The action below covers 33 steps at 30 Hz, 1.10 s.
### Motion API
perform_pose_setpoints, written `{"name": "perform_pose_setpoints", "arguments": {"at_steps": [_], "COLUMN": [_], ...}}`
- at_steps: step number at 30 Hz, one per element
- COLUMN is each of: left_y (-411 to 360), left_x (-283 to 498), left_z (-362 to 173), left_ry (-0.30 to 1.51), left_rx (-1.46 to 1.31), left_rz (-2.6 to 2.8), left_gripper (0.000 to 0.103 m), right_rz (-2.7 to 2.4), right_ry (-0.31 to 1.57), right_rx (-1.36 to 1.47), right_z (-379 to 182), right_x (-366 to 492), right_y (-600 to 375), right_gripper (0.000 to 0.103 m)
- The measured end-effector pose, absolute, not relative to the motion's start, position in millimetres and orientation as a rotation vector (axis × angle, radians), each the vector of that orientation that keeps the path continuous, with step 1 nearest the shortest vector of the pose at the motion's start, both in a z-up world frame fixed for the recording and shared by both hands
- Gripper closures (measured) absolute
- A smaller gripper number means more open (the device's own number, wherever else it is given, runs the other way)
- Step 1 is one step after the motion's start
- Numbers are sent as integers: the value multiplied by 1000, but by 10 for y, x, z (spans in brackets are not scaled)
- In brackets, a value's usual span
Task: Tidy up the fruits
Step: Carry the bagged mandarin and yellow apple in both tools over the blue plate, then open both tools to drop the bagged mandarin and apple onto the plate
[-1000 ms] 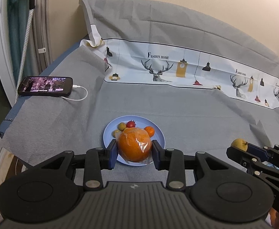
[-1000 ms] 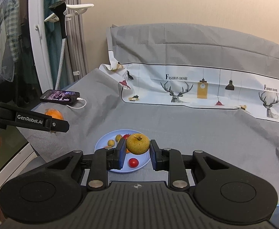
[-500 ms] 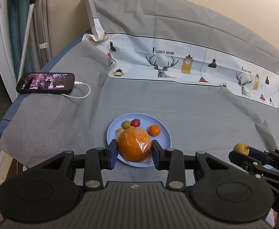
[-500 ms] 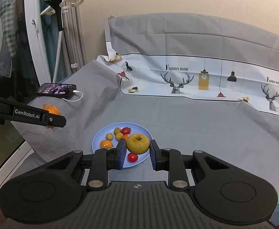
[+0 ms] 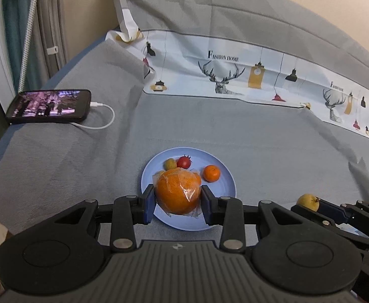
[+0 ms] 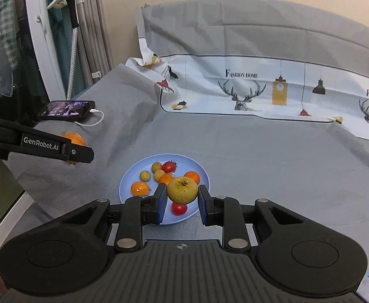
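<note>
Left gripper (image 5: 177,203): clamped on a large orange (image 5: 177,193), which is pressed between 2 flat blue pads; the black plastic body is ribbed along its top and carries 2 round discs.
Large orange: round, dimpled peel, wrapped in thin, crinkled clear film; it is held in the air in front of the near part of the plate.
Right gripper (image 6: 182,203): clamped on a pear-like fruit (image 6: 182,190), which is gripped at its sides by 2 blue pads; the same black ribbed body is seen.
Pear-like fruit: round, yellow-green, matte and speckled, with a short brown stem on top; it is held over the near edge of the plate.
Plate (image 6: 126,184): round, shallow, smooth pale blue; it is set on the grey cloth, near its front edge.
Fruits on plate: 2 red tomatoes (image 6: 169,166), 3 small yellow-green round fruits (image 6: 145,176) and several small oranges (image 6: 140,188) are seen in the right wrist view, loosely grouped.
Cloth (image 5: 235,131): grey, woven, creased; a smooth white printed band (image 5: 235,75) with deer and lamps is laid across the far part.
Phone (image 5: 49,106): flat, black, glossy, with the screen lit; a white cable (image 5: 103,123) is plugged in and curled beside it, at the far left of the cloth, well apart from the plate.
</note>
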<state>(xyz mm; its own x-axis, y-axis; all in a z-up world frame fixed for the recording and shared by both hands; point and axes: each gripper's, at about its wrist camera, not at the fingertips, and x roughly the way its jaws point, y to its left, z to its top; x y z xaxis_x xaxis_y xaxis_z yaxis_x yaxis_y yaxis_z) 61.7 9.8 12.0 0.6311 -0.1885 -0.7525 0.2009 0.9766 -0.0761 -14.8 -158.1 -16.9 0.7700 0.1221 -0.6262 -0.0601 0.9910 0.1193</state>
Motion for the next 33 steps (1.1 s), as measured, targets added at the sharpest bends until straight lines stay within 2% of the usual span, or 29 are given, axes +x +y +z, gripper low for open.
{"name": "perform_pose_setpoints", "arguments": {"at_steps": [33], "left_y": [-140], "left_x": [1821], "left_z": [-985], "left_ry": [1039], "left_rx": [113], "left_rz": [-192], "left_gripper": [61], "right_rz": [178], "right_ry": [870], "right_rx": [-5], "right_z": [-1225], "right_x": [1273], "right_y": [-1400], "right_gripper": [76]}}
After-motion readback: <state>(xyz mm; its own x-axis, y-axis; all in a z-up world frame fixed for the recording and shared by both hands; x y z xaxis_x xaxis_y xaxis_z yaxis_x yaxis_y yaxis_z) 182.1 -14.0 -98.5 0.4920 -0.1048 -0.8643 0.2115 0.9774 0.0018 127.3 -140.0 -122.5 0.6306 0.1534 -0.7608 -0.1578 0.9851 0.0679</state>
